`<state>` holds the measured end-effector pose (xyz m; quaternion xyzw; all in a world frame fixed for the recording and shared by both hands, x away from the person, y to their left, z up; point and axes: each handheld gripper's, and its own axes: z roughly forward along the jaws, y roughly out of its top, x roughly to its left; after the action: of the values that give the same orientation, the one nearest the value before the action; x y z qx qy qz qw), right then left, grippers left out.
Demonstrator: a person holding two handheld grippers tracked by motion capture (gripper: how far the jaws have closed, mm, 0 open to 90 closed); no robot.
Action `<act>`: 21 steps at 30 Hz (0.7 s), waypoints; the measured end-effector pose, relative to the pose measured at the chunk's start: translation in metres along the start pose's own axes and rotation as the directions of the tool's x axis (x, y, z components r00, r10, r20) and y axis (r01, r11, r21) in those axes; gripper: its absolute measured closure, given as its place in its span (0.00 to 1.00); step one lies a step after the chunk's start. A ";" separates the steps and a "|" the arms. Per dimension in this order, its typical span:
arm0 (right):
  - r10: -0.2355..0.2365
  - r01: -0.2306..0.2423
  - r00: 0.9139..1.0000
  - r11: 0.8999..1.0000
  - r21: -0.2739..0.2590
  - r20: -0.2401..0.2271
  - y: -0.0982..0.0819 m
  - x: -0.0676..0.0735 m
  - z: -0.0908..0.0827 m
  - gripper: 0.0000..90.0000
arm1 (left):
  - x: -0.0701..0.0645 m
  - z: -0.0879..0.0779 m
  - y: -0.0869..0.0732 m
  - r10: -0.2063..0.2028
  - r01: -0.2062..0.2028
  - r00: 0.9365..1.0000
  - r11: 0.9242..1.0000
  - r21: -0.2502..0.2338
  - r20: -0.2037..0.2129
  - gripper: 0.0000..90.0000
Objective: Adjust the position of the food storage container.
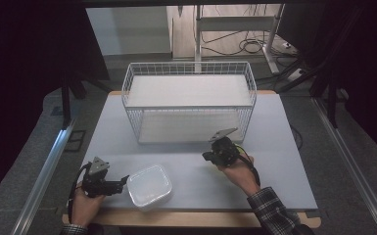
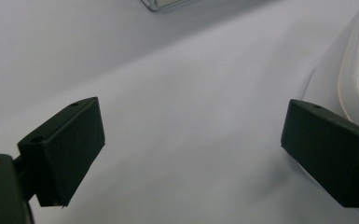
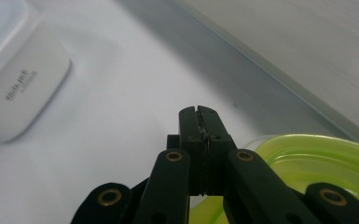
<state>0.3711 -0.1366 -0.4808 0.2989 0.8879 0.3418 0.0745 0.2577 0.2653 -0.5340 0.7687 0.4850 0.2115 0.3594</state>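
Observation:
A translucent white lidded container [image 1: 149, 186] sits near the table's front left; its lid with small print shows in the right gripper view [image 3: 18, 93]. My left gripper [image 1: 123, 182] rests on the table just left of it, jaws wide open [image 2: 191, 149], the right fingertip [image 2: 326, 154] close beside the container's rim [image 2: 354, 70] with nothing between the jaws. My right gripper [image 1: 205, 156] hovers mid-table in front of the basket, pointing left, its jaws shut together on nothing [image 3: 199, 112]. A yellow-green translucent ring [image 3: 303, 158] lies under its body.
A white wire basket [image 1: 188, 105] stands at the back centre of the white table [image 1: 284, 161]. The wooden front edge [image 1: 191, 219] runs along the bottom. Dark stands and cables lie on the floor beyond.

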 end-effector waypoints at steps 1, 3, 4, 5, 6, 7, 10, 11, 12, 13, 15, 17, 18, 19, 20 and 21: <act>0.000 0.000 1.000 1.000 0.000 0.000 0.000 0.000 0.000 0.99 | 0.000 0.000 0.000 0.000 0.000 1.000 1.000 0.000 0.000 0.06; 0.024 -0.024 0.999 1.000 -0.005 0.022 -0.009 -0.009 -0.009 0.99 | 0.000 0.000 0.000 -0.003 0.003 1.000 1.000 0.002 0.001 0.06; 0.032 -0.031 0.999 0.999 -0.009 0.028 -0.012 -0.012 -0.012 0.99 | 0.000 0.000 0.000 -0.004 0.004 1.000 1.000 0.003 0.001 0.06; 0.032 -0.031 0.999 0.999 -0.009 0.028 -0.012 -0.012 -0.012 0.99 | 0.000 0.000 0.000 -0.004 0.004 1.000 1.000 0.003 0.001 0.06; 0.055 -0.054 0.998 0.998 -0.017 0.038 -0.018 -0.018 -0.018 0.99 | 0.000 0.000 0.000 -0.005 0.005 1.000 1.000 0.004 0.002 0.06; 0.055 -0.054 0.998 0.998 -0.017 0.038 -0.018 -0.018 -0.018 0.99 | 0.000 0.000 0.000 -0.005 0.005 1.000 1.000 0.004 0.002 0.06; 0.076 -0.074 0.996 0.997 -0.026 0.057 -0.026 -0.028 -0.026 0.98 | 0.000 0.000 0.000 -0.008 0.008 1.000 1.000 0.005 0.003 0.06; 0.084 -0.083 0.994 0.996 -0.027 0.064 -0.029 -0.031 -0.029 0.98 | 0.000 0.001 0.000 -0.009 0.009 1.000 1.000 0.006 0.004 0.07; 0.103 -0.101 0.991 0.994 -0.029 0.082 -0.035 -0.037 -0.034 0.98 | 0.000 0.001 0.000 -0.010 0.010 1.000 1.000 0.007 0.005 0.07; 0.110 -0.108 0.990 0.994 -0.033 0.089 -0.038 -0.040 -0.037 0.98 | 0.000 0.001 0.000 -0.010 0.010 1.000 1.000 0.007 0.005 0.07; 0.121 -0.118 0.988 0.992 -0.036 0.097 -0.040 -0.043 -0.039 0.98 | 0.000 0.001 0.000 -0.010 0.010 1.000 1.000 0.009 0.006 0.07; 0.145 -0.141 0.983 0.989 -0.042 0.113 -0.045 -0.048 -0.043 0.98 | 0.000 0.001 0.000 -0.013 0.013 1.000 1.000 0.010 0.006 0.07; 0.152 -0.147 0.982 0.988 -0.052 0.115 -0.047 -0.048 -0.046 0.97 | 0.000 0.000 0.000 -0.020 0.020 1.000 1.000 0.012 0.006 0.07; 0.152 -0.147 0.982 0.988 -0.052 0.115 -0.047 -0.048 -0.046 0.97 | 0.000 0.000 0.000 -0.020 0.020 1.000 1.000 0.012 0.006 0.07; 0.152 -0.146 0.982 0.988 -0.055 0.115 -0.047 -0.048 -0.046 0.97 | 0.000 -0.001 -0.001 -0.023 0.023 1.000 1.000 0.016 0.007 0.07; 0.139 -0.132 0.984 0.989 -0.061 0.112 -0.048 -0.044 -0.046 0.96 | 0.000 -0.002 -0.001 -0.023 0.023 1.000 1.000 0.019 0.007 0.08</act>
<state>0.3687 -0.2164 -0.4802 0.3759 0.8501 0.3518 0.1106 0.2559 0.2666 -0.5332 0.7672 0.4946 0.1997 0.3562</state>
